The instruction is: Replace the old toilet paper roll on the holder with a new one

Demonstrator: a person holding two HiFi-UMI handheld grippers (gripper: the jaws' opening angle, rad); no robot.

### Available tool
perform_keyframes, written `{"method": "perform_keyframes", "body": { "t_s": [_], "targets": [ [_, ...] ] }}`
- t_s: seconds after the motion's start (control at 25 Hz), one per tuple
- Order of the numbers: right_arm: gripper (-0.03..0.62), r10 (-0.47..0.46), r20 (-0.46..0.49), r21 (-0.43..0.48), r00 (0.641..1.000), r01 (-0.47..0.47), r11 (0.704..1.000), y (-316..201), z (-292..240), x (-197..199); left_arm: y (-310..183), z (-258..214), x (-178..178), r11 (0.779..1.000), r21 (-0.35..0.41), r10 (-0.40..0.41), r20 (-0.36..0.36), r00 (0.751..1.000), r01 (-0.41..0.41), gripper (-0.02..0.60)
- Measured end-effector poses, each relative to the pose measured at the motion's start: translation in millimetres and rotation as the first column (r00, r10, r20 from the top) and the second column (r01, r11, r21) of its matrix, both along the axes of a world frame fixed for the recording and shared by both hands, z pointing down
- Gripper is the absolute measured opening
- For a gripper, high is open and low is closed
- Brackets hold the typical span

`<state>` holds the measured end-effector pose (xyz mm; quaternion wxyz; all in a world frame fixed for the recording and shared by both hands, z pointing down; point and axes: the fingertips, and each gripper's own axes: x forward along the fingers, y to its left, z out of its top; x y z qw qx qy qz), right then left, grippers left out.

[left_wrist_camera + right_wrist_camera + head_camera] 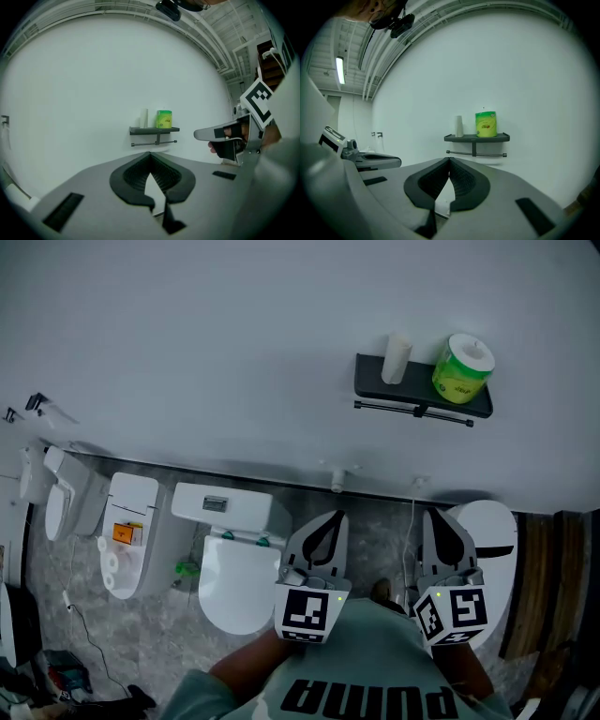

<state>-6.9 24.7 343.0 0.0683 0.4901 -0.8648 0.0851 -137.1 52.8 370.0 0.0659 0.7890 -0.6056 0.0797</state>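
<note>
A dark wall shelf with a thin bar under it hangs at the upper right. On it stand a slim white roll and a green-wrapped roll. Both gripper views show them too: the white roll and the green-wrapped roll. My left gripper and right gripper are held side by side well short of the shelf. Both point at the wall, shut and holding nothing.
A white toilet stands below my left gripper, with another fixture further left. A white rounded fixture stands beside my right gripper. Dark wooden panelling lines the right edge. A cable trails on the floor.
</note>
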Motion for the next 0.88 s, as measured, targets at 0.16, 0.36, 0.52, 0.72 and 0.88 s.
{"method": "perform_keyframes", "body": {
  "t_s": [0.16, 0.36, 0.52, 0.72, 0.88],
  "targets": [
    [0.009, 0.036, -0.009, 0.012, 0.999, -0.035, 0.999, -3, -2, -7, -1, 1, -14, 1.000, 0.005, 0.014, -0.011, 1.000, -0.014, 0.003],
    [0.011, 0.082, -0.023, 0.037, 0.996, -0.081, 0.996, -10, -9, -11, -6, -1, -25, 0.999, 0.019, 0.039, -0.023, 0.999, -0.038, 0.003],
    [0.014, 0.089, -0.031, 0.047, 0.996, -0.087, 0.995, -22, -10, -6, -15, -2, -23, 0.999, 0.024, 0.043, -0.021, 0.999, -0.043, 0.003],
    [0.100, 0.087, -0.002, 0.046, 0.996, -0.087, 0.995, -56, -11, 15, -37, -5, -8, 0.999, 0.021, 0.031, -0.001, 1.000, -0.030, 0.003],
    [0.172, 0.071, 0.018, 0.059, 0.997, -0.072, 0.996, -92, -18, 34, -66, -9, 6, 0.999, 0.043, -0.005, 0.002, 1.000, 0.005, 0.003]
  ]
}}
